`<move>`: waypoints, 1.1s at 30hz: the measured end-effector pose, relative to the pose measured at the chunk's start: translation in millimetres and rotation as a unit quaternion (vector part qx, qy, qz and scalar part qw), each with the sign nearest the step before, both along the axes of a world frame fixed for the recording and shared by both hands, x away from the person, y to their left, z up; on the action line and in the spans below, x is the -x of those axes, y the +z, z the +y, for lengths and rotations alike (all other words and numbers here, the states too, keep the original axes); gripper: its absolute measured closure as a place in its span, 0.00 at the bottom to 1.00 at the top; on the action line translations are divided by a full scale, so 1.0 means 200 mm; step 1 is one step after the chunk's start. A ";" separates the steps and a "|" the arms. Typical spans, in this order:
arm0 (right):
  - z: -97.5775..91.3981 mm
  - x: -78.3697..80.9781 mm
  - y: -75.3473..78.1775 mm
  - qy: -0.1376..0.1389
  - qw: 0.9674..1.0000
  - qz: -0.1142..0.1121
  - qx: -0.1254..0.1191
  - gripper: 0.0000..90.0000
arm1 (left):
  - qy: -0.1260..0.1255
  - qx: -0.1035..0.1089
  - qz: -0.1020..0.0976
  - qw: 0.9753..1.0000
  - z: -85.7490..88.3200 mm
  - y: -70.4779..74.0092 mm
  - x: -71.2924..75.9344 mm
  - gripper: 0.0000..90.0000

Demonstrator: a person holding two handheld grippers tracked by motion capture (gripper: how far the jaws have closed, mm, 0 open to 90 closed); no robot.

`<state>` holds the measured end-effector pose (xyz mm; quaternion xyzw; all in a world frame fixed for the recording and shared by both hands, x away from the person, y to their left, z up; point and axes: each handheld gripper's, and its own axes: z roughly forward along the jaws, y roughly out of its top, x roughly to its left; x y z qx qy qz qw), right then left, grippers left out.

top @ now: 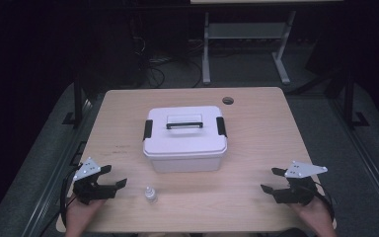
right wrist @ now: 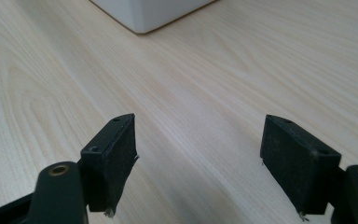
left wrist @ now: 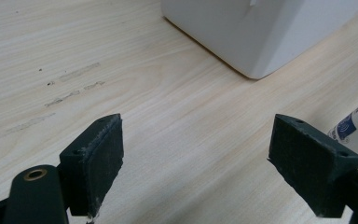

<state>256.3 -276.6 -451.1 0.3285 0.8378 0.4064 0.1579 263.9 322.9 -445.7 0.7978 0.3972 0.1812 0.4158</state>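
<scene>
Two black two-jaw grippers sit at the near edge of a light wooden table [top: 256, 148], one in each of a person's hands, and we see them from above with the forearms coming in from the bottom. We find the left gripper [top: 114, 177] near the table's front left corner, its jaws spread wide apart with nothing between them, pointing toward the middle of the table; a grey three-cornered plate rides on top of it. We find the right gripper [top: 271, 180] near the front right corner, likewise gaping and empty, with its own grey plate, pointing inward toward the left one. Between them, closer to the left gripper, a small clear plastic bottle with a white cap [top: 150, 194] stands upright on the wood, touching neither tool. In the left gripper view the bottle's labelled side peeks in at the right edge [left wrist: 354, 130], just past the right-hand jaw. Farther back, in the middle of the table, we see a white rectangular plastic storage box [top: 185, 143] with its lid on, a black-trimmed carry handle lying flat on top and a black latch at each short end. Its lower corner appears at the top of both gripper views. Beyond the box, a small round hole [top: 228, 100] is cut in the tabletop near the far edge. Behind the table we make out a dim floor and the grey metal legs of another table [top: 246, 49].
</scene>
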 end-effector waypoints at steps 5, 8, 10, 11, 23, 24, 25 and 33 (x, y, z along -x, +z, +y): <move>-0.02 -0.03 0.03 0.003 1.000 0.006 -0.006 0.28 | 0.001 -0.001 0.003 1.000 0.01 -0.01 0.00 0.19; -0.03 -0.06 0.07 0.004 1.000 0.016 -0.003 0.28 | 0.005 0.007 -0.002 1.000 0.03 -0.01 0.01 0.19; -0.03 -0.07 0.10 0.010 1.000 0.019 0.005 0.27 | 0.006 0.011 -0.002 1.000 0.04 -0.01 0.00 0.19; -0.03 -0.08 0.12 0.014 1.000 0.018 0.011 0.27 | 0.006 0.013 -0.001 1.000 0.04 -0.01 0.00 0.19; 0.00 -0.21 0.36 0.053 0.998 0.016 0.034 0.27 | 0.002 0.015 0.000 1.000 0.03 0.00 0.00 0.19; 0.01 -0.22 0.38 0.057 0.998 0.015 0.036 0.27 | 0.001 0.015 0.000 1.000 0.03 -0.01 -0.01 0.19; 0.01 -0.23 0.40 0.061 0.997 0.014 0.039 0.27 | 0.000 0.015 -0.001 1.000 0.03 -0.01 -0.01 0.19; 0.07 -0.32 0.54 0.082 0.995 0.009 0.052 0.27 | 0.001 0.022 -0.002 1.000 0.04 -0.01 -0.01 0.19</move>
